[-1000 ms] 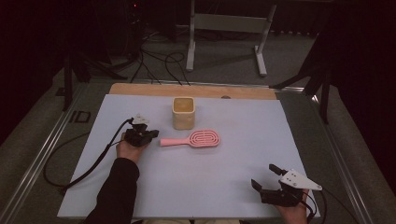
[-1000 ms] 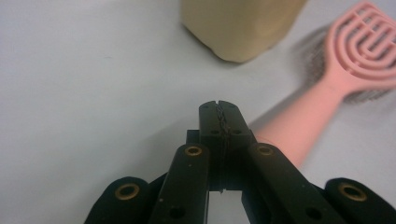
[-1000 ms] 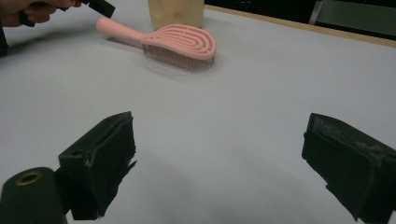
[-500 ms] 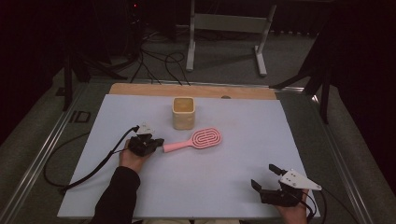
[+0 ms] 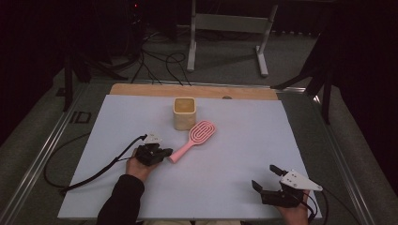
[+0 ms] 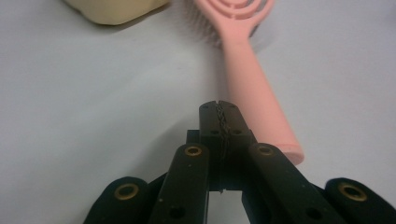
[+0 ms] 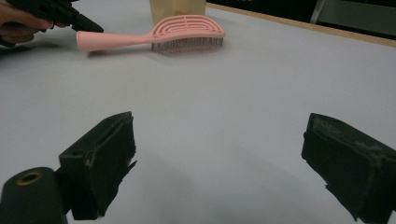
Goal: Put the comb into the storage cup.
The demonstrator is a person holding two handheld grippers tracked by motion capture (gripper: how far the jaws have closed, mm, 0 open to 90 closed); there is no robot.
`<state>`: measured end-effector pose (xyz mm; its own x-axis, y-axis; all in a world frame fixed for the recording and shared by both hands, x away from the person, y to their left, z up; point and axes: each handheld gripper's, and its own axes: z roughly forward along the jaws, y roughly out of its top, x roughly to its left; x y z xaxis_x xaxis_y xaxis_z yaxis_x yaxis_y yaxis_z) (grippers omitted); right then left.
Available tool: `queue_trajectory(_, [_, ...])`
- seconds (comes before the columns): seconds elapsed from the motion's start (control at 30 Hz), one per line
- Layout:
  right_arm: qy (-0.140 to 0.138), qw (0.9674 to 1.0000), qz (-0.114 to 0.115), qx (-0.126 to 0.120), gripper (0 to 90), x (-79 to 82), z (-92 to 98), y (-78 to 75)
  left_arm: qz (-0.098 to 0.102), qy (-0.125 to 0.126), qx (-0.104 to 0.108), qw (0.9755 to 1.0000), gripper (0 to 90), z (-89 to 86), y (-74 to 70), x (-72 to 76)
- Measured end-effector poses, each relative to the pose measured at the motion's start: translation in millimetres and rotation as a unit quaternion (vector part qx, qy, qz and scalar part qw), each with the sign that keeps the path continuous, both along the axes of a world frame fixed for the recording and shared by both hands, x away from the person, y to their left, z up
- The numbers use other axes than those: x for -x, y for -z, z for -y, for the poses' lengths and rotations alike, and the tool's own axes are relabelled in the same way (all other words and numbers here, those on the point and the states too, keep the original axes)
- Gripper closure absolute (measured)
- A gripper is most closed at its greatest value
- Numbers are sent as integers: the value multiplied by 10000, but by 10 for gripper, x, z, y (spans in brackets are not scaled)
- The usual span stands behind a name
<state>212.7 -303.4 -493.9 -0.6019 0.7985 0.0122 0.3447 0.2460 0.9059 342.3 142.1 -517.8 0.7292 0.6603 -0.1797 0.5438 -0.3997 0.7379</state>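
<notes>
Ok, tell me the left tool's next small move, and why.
Probably open the left tool and slide it sideways onto the pink brush handle. Its jaws are shut with nothing between them, and the handle lies just beside the tips, its head beside the yellow cup.

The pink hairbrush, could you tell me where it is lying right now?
In the high view the pink hairbrush lies near the table's middle, its head beside the yellow cup and its handle end next to the shut left gripper.
</notes>
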Motion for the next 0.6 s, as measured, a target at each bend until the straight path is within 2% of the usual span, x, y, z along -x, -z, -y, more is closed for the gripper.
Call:
queue_trajectory(0.07, [-4, 10000, 4, 7, 92, -2, -1, 1, 5, 43, 21, 10000, 898, 20, 4, 23])
queue_trajectory(0.13, [-6, 10000, 0, 1, 92, -1, -5, 0, 71, 113, -156, 9998, 898, 75, 1, 52])
queue_trajectory(0.27, [-4, 10000, -1, 6, 92, 0, -5, -1, 159, 232, -269, 9992, 897, 218, -40, 120])
queue_trajectory(0.6, [-35, 10000, 11, 29, 93, 1, -11, -2, 198, 470, -250, 9984, 898, 502, -58, 266])
